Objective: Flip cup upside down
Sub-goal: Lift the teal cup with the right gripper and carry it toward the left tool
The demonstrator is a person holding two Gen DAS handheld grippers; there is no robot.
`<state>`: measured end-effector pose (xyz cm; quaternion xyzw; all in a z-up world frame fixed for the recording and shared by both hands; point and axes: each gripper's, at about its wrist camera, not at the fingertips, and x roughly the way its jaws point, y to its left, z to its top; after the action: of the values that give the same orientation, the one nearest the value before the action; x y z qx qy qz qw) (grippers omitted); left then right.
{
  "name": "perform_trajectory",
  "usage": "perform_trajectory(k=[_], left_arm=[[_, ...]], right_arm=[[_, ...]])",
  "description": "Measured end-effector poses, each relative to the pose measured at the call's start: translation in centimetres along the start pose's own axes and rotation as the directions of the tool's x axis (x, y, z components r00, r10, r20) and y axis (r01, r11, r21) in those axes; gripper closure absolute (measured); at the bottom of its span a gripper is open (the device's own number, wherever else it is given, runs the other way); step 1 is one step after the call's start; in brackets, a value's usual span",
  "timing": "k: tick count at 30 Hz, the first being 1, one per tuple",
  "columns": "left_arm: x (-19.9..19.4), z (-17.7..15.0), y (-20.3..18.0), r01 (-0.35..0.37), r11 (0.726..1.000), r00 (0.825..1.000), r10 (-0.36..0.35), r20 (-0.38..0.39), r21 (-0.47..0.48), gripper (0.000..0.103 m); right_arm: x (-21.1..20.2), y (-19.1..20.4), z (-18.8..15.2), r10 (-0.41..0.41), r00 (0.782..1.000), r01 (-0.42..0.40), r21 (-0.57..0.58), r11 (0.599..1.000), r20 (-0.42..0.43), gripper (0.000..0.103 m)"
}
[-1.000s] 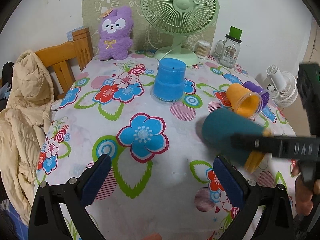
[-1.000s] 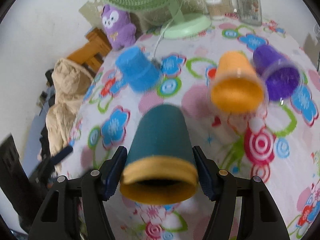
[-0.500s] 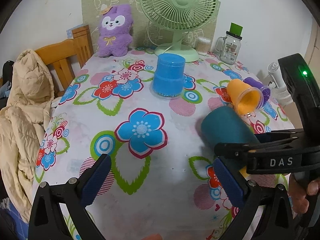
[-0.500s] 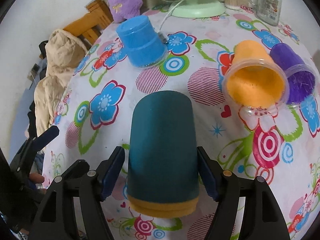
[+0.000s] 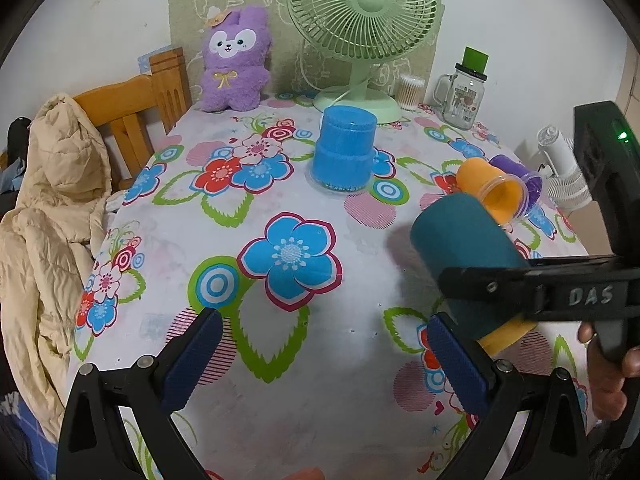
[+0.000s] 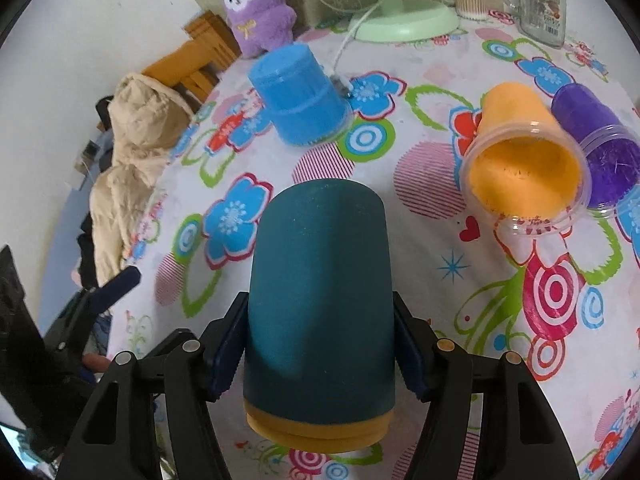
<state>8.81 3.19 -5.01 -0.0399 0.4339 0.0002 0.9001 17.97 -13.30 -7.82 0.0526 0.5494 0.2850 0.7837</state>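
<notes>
Right wrist view: right gripper (image 6: 320,344) is clamping the teal cup (image 6: 320,288) between its jaws – a second ago the yellow rim faced the camera, now the closed base is pointing forward, so flipping is progressing. Left gripper (image 5: 324,360) is hanging empty, jaws apart.

Your right gripper (image 5: 472,284) carries handwritten "DAS" on its arm; the glass mug (image 5: 463,98) label's print is too small to read.
</notes>
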Motion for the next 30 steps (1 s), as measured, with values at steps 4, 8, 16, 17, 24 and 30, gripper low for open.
perform_trajectory(k=[4,8,16,17,24,30], left_arm=[[-0.9,-0.3,-0.1,-0.003,1.000,1.000,0.003,0.006,0.001,0.000],[-2.2,-1.4,-0.6,0.007,1.000,1.000,-0.007,0.011,0.002,0.000],[-3.9,-5.5,-2.2,0.051,0.999,0.998,-0.051,-0.021,-0.018,0.000],[-4.0,-5.9,-2.4,0.053,0.998,0.998,-0.054,-0.027,-0.022,0.000],[-4.6,-8.4,-3.3,0.066,0.997,0.996,-0.069,-0.058,-0.039,0.000],[-4.8,-9.0,-4.0,0.069,0.997,0.995,-0.071,-0.065,-0.030,0.000]], right_arm=[[-2.3,0.3,-0.7,0.020,0.999,-0.020,0.001,1.000,0.045,0.036],[-4.5,0.8,-2.8,0.036,0.997,-0.036,0.002,0.999,0.075,0.035],[-5.3,-0.1,-7.6,-0.021,0.998,0.019,0.031,0.999,0.057,0.035],[-5.1,-0.4,-8.1,-0.029,0.998,0.027,0.042,0.999,0.053,0.035],[-5.3,-0.9,-10.6,-0.065,0.997,0.061,0.064,0.996,0.052,0.035],[-4.8,-1.1,-11.3,-0.124,0.992,0.122,0.077,0.990,0.018,0.028]])
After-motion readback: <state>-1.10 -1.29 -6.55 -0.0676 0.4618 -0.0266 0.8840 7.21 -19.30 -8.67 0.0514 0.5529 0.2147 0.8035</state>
